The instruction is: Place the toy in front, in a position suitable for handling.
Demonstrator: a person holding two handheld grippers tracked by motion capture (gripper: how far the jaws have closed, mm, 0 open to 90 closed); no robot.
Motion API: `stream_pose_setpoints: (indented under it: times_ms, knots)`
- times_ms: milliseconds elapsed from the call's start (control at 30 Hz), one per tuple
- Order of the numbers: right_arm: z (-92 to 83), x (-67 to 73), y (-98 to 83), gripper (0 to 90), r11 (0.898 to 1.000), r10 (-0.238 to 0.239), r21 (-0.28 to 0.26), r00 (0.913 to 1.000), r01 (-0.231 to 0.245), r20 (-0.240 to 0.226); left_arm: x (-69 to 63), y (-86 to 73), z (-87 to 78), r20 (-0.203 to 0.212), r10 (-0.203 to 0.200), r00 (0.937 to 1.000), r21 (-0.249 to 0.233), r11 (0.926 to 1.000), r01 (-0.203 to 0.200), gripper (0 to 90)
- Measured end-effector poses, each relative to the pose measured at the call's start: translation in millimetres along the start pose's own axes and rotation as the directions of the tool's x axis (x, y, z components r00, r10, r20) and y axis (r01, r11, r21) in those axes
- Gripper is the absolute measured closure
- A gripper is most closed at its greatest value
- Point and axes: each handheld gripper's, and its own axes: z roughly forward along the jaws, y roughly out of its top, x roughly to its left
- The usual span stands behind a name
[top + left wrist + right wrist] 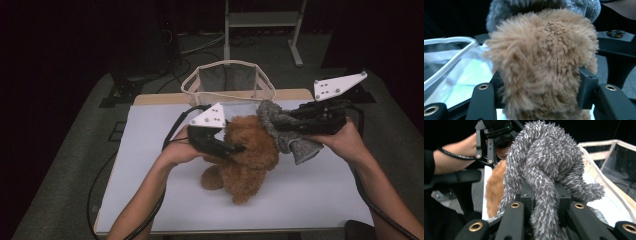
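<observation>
— What is in my left gripper (239, 148)?

— One brown plush toy dog with curly, woolly fur (247, 155). My jaws clamp a thick tuft of its pile, as my left gripper view shows (541, 62). It sits near the middle of the flat white table mat (150, 150), rounded and soft, legs toward me.

— And my right gripper (280, 124)?

— It is clenched on one grey shaggy fabric piece (287, 130), spiky-napped and twisted like a rope between my jaws (544, 170). The cloth hangs against the dog's head.

— Anything else?

— One cream-rimmed mesh basket with soft sides (227, 82) stands at the mat's far edge, beyond both pieces.
</observation>
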Motion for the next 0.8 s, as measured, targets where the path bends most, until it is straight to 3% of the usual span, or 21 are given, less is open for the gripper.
stream_pose_setpoints:
  times_ms: [67, 100, 167, 200, 267, 367, 433, 533, 633, 800]
  knots:
    - [0.0, 1.1, -1.5, 73.7, 1.0, -0.01, 0.023, 0.9999, 0.01, 0.008, -1.1, 2.1, 9.3, 0.015, 0.006, 0.9999, 0.017, 0.9998, -0.007, 41.1]
    - [1.4, 2.5, -9.0, 73.7, 0.996, -0.029, 0.089, 0.9991, 0.026, 0.033, -1.8, 2.3, 22.8, 0.027, 0.007, 0.9996, 0.041, 0.9991, -0.008, 38.7]
    - [1.3, 2.4, -12.9, 73.7, 0.994, -0.03, 0.109, 0.9986, 0.025, 0.044, -1.9, 0.3, 30.5, 0.035, 0.0, 0.9994, 0.046, 0.9989, -0.001, 35.8]
    - [0.1, 0.5, -28.7, 73.7, 0.99, -0.008, 0.139, 0.9978, -0.001, 0.066, -2.4, -5.4, 44.5, 0.06, -0.027, 0.9979, 0.042, 0.9988, 0.024, 34.0]
    - [-1.4, -1.9, -43.5, 73.7, 0.991, 0.025, 0.133, 0.9968, -0.035, 0.075, -4.5, -9.0, 56.4, 0.064, -0.035, 0.9973, 0.034, 0.9989, 0.033, 33.0]
    - [-7.2, -6.1, -65.1, 73.7, 0.991, 0.065, 0.109, 0.995, -0.073, 0.076, -8.9, -6.1, 68.7, 0.079, 0.006, 0.9968, 0.043, 0.999, -0.01, 36.6]
    - [-17.5, -8.1, -75.1, 73.7, 0.993, 0.097, 0.063, 0.9935, -0.101, 0.059, -9.5, 0.5, 71.8, 0.073, 0.031, 0.9969, 0.057, 0.9977, -0.035, 40.5]
    - [-27.4, -5.7, -77.3, 73.7, 0.995, 0.088, 0.035, 0.9932, -0.091, 0.076, -9.1, 8.8, 74.0, 0.067, 0.055, 0.9962, 0.076, 0.9953, -0.06, 42.6]
    - [-30.0, -2.4, -74.4, 73.7, 0.997, 0.066, 0.042, 0.9942, -0.07, 0.085, -9.3, 10.0, 71.9, 0.08, 0.081, 0.9935, 0.084, 0.9926, -0.087, 42.7]
    - [-26.1, 3.6, -60.4, 73.5, 0.998, 0.031, 0.051, 0.9979, -0.034, 0.056, -10.0, 6.9, 65.6, 0.081, 0.073, 0.994, 0.066, 0.9947, -0.078, 42.3]
